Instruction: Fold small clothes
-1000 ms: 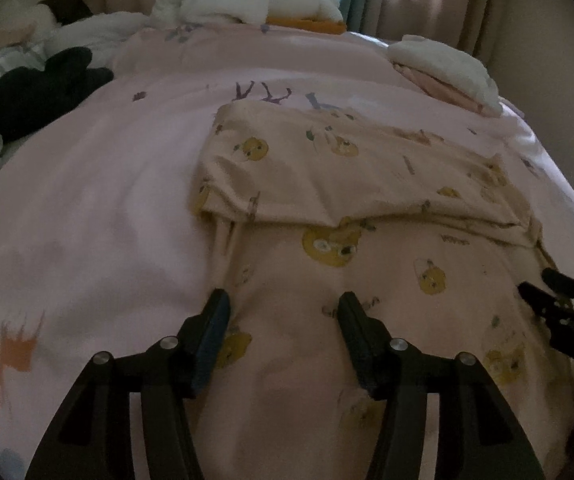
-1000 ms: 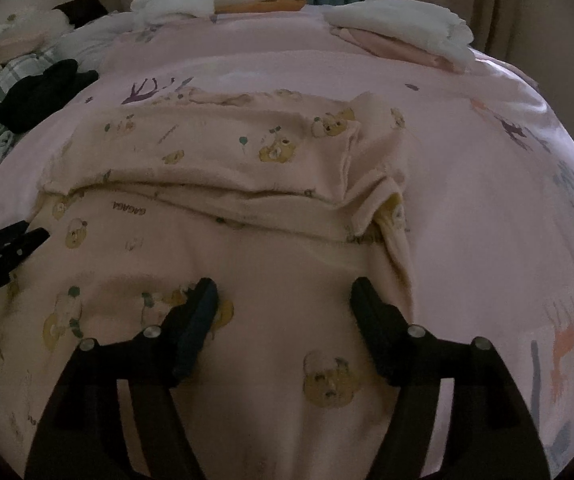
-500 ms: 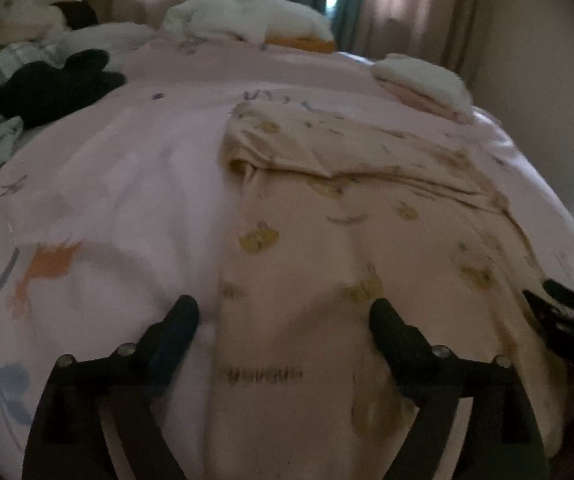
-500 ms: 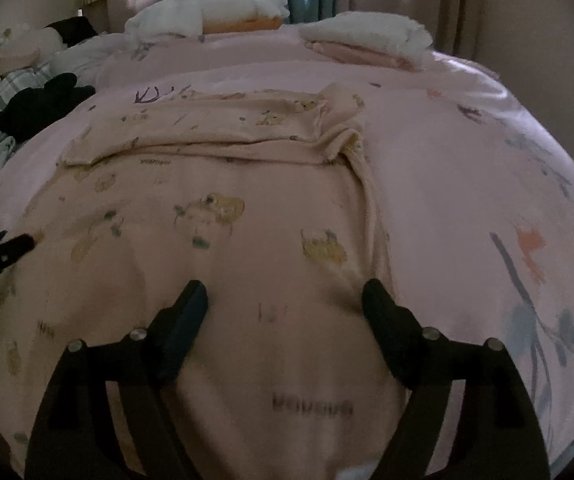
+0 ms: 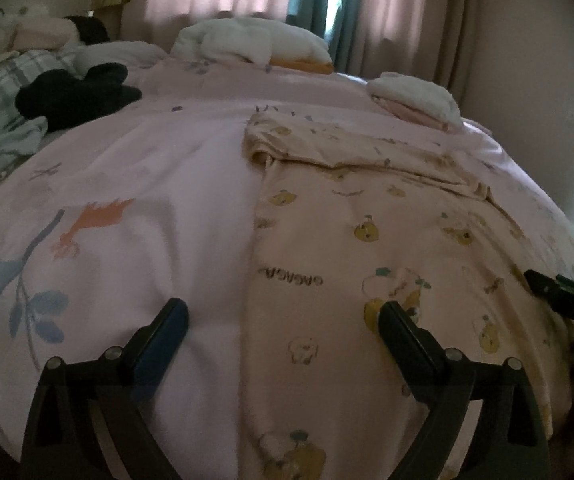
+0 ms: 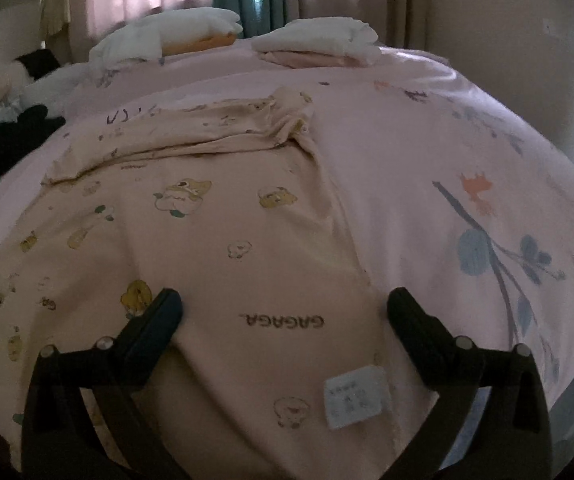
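Observation:
A peach garment with yellow bear prints (image 5: 367, 240) lies spread on the pink bedsheet (image 5: 147, 184), its far end folded over. It also shows in the right wrist view (image 6: 227, 240), with a white care label (image 6: 353, 396) near its close edge. My left gripper (image 5: 283, 320) is open and empty, straddling the garment's left edge near its close end. My right gripper (image 6: 285, 312) is open and empty over the garment's right close part. The right gripper's tip shows in the left wrist view (image 5: 559, 292).
A black garment (image 5: 75, 96) and plaid cloth (image 5: 3, 80) lie at the far left. White pillows (image 5: 247, 42) sit at the head of the bed. A folded white and pink stack (image 5: 419, 100) lies at the far right. Curtains hang behind.
Both grippers have pulled back toward the near end of the garment and opened wider. The cloth now lies flatter and longer on the bed.

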`<state>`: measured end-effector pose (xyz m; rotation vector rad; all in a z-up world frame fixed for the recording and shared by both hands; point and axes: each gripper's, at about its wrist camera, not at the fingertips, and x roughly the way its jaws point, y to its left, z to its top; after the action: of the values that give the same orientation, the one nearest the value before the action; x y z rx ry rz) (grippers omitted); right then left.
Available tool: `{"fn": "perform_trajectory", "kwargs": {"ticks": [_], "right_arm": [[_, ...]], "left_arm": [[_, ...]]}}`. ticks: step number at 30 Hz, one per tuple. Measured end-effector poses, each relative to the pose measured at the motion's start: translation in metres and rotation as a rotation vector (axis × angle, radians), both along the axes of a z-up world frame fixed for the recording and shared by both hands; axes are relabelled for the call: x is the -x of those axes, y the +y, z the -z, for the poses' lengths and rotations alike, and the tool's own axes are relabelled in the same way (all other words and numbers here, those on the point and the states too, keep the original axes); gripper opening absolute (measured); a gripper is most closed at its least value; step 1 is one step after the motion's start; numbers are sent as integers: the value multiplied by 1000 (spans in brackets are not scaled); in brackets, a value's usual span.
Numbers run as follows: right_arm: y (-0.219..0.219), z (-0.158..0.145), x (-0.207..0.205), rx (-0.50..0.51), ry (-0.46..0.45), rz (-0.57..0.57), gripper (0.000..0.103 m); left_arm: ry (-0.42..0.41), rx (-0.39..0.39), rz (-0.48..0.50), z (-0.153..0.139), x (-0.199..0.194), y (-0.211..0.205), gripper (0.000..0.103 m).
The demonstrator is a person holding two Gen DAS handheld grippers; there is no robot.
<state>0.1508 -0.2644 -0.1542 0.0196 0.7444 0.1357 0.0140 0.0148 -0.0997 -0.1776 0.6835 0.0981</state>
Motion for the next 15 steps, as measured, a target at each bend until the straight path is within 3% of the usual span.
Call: {"fn": "perform_trajectory", "kwargs": {"ticks": [11,15], "right_arm": [[-12,3,22,-23,-44,-26,103],[-19,4,41,2,-65,-49,103]], "left_arm": [[-11,50,8,-1,19,10,95],[-26,116,-8,-2,33,19,95]]}}
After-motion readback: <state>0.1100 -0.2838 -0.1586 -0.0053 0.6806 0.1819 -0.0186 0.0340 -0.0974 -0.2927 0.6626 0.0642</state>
